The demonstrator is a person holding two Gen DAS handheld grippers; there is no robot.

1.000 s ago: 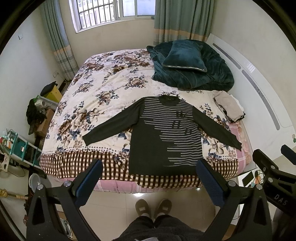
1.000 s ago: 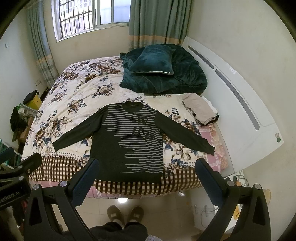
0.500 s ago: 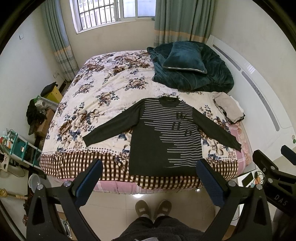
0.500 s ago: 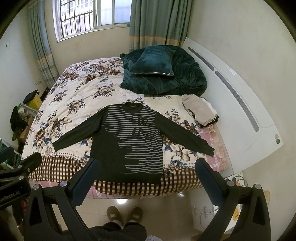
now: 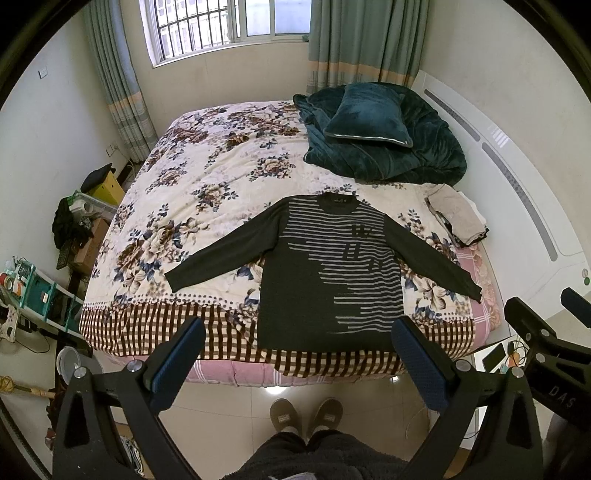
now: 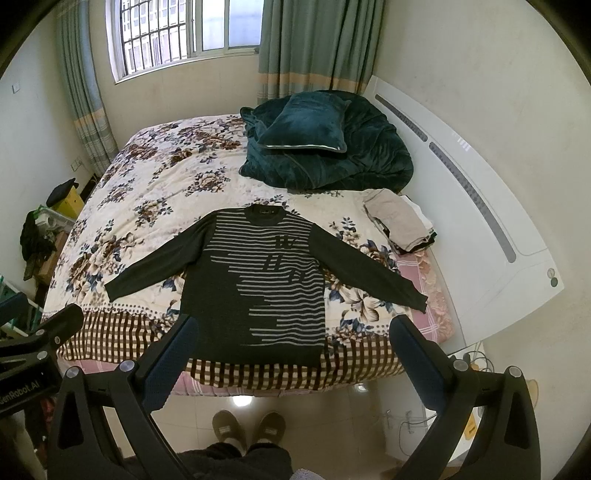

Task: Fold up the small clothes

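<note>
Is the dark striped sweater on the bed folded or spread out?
Spread out: the sweater lies flat on the bed, both sleeves extended sideways.

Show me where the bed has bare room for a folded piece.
Bare quilt lies left of the sweater, up to the window side. The right side is crowded: blanket, pillow and clothes pile.

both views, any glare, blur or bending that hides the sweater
Left wrist view: sweater sharp and evenly lit; fisheye bows the walls and headboard; a glare spot on the floor tiles below the bed edge. Right wrist view: same bowing, window blown out, a floor glare spot, sweater clear.
</note>
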